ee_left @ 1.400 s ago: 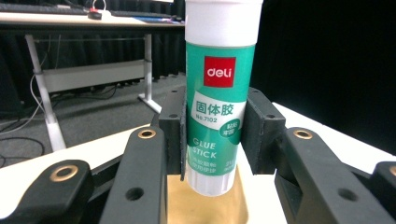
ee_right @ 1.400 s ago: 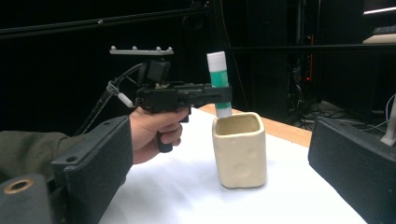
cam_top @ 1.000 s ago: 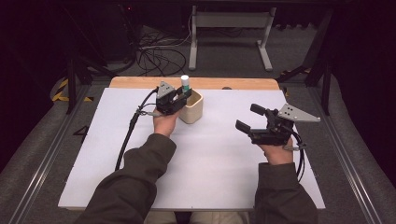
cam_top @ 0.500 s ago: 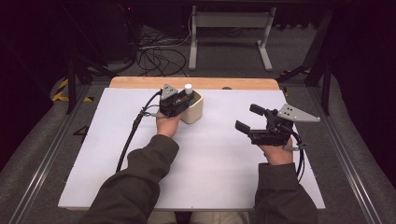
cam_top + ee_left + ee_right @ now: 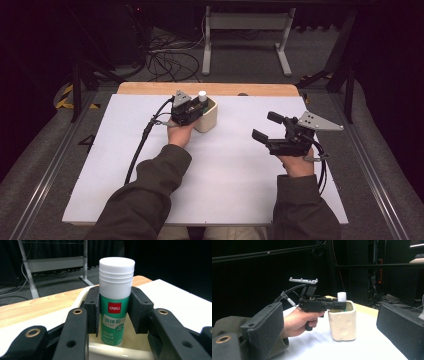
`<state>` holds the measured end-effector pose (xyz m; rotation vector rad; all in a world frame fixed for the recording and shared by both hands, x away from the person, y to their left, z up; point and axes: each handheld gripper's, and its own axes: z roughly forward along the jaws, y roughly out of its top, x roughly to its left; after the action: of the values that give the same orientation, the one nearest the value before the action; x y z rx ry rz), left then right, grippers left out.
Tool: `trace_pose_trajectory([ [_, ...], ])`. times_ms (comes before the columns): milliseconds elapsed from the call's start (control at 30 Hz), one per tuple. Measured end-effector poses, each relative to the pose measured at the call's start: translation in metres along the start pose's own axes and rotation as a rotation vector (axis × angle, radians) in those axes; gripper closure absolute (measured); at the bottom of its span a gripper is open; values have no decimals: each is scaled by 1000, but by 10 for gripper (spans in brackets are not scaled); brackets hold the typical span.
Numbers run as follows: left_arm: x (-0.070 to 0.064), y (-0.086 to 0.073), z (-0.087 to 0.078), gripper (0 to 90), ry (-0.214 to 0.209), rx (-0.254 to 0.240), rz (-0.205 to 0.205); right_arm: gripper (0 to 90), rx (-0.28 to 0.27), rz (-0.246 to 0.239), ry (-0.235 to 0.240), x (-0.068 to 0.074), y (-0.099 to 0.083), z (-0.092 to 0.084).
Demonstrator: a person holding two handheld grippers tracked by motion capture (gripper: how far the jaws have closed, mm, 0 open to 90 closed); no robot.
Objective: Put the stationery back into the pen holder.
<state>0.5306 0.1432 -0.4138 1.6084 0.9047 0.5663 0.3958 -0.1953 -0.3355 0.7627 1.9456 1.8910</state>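
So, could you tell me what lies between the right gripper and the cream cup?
Nothing: in the high view, bare white table separates the right gripper from the cup.

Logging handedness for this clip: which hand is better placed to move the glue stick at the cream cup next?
Left. The left tool is shut on the glue stick standing in the cup; the right tool hangs open, apart from both.

"deli" and "GLUE STICK" on the green glue stick [image 5: 114,315]
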Motion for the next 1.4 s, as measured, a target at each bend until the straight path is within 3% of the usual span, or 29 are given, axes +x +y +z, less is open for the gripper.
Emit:
trace_pose_trajectory([
  [633, 2, 1, -2, 633, -8, 12, -23, 86, 0, -1, -4, 0, 1, 0],
  [867, 2, 0, -1, 644, -7, 23, 0, 86, 1, 0, -3, 0, 1, 0],
  [1100, 0, 3, -2, 643, -7, 8, -15, 86, -1, 2, -3, 0, 1, 0],
  [1200, 0, 4, -3, 646, 0, 9, 6, 86, 1, 2, -3, -1, 0, 0],
  [1400, 2, 4, -4, 644, -9, 11, -21, 86, 3, 5, 0, -1, 0, 1],
])
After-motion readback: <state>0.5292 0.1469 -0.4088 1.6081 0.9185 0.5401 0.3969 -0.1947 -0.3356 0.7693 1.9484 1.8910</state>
